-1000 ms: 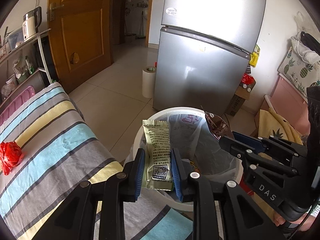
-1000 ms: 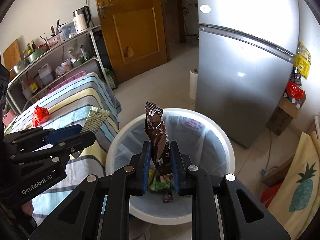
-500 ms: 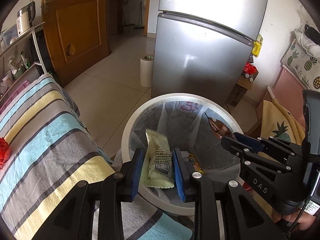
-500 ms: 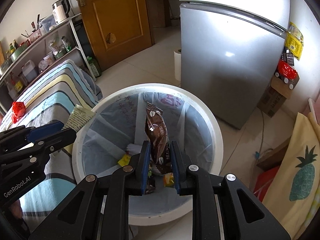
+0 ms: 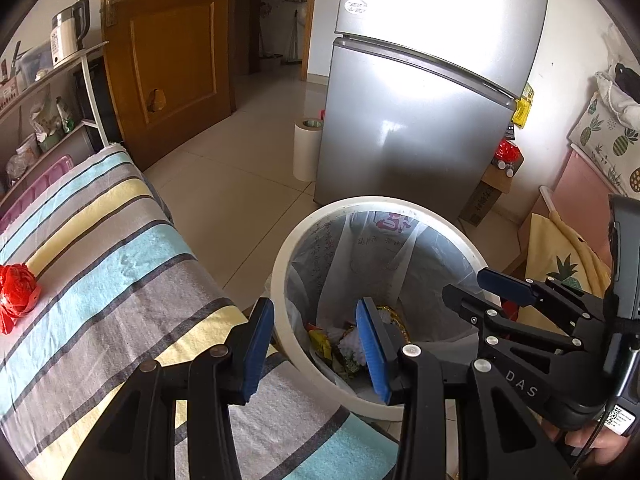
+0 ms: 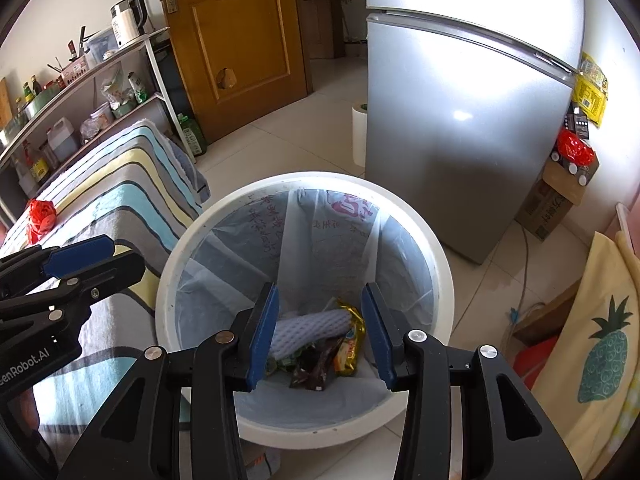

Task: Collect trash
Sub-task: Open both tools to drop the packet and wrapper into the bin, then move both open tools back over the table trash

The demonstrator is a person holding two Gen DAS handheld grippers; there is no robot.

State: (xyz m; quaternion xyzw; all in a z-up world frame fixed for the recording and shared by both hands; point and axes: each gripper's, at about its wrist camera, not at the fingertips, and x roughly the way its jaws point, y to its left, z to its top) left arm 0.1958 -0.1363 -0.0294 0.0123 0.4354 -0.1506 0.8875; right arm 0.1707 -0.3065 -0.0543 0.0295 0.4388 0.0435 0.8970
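So we're at the drop: left gripper [image 5: 316, 346] and right gripper [image 6: 320, 336] have just been opening, nothing between them, over the bin [image 6: 440, 264]. Next up, that red wad [image 5: 16, 294] on the striped cloth [image 5: 120, 280].

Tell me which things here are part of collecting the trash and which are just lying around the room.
Part of the job:
- white trash bin with its plastic liner
- wrappers and foam net in the bin
- red crumpled bag on the striped cloth
- left gripper and right gripper, both open and empty

Just lying about:
- fridge
- kettle
- paper roll
- cardboard box
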